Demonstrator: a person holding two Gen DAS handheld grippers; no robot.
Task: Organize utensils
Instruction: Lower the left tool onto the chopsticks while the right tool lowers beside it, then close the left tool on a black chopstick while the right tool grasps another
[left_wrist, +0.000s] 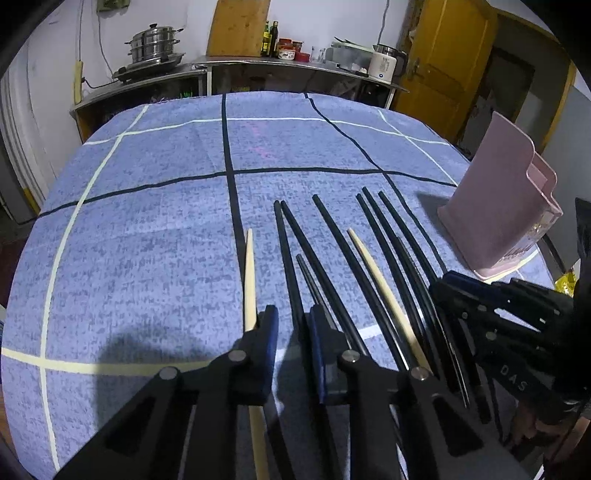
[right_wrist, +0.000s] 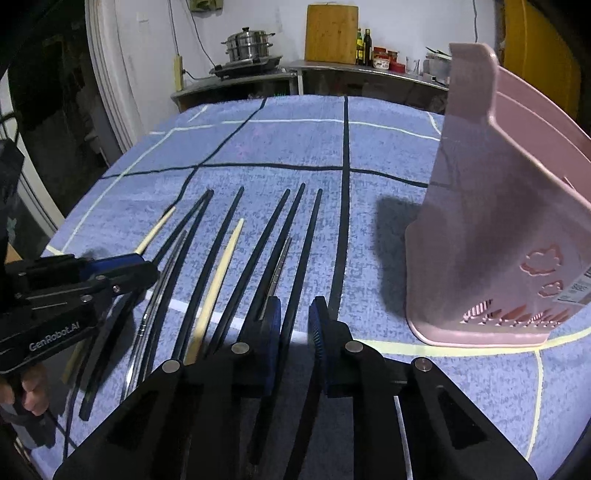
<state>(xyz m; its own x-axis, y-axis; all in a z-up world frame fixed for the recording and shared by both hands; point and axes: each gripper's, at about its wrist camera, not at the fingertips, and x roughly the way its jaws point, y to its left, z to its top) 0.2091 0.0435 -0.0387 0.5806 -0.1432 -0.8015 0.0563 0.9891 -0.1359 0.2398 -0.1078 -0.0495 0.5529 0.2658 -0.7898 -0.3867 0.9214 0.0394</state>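
Several black chopsticks and two pale wooden ones lie side by side on the blue checked tablecloth (left_wrist: 147, 229). My left gripper (left_wrist: 294, 317) hangs low over them, jaws narrow but open. A black chopstick (left_wrist: 286, 258) runs between its fingers along the right one, and a wooden chopstick (left_wrist: 250, 277) passes under the left finger. My right gripper (right_wrist: 295, 310) is also narrowly open, astride another black chopstick (right_wrist: 312, 240), with cloth showing beside it. The second wooden chopstick (right_wrist: 221, 280) lies left of it. A pink utensil holder (right_wrist: 498, 221) stands upright to the right.
The two grippers sit close together, with the right gripper (left_wrist: 448, 284) just right of the left gripper (right_wrist: 144, 266). Behind the table a metal counter (left_wrist: 258, 66) carries a steamer pot (left_wrist: 155, 42), bottles and a kettle. A yellow door (left_wrist: 443, 55) stands at the back right.
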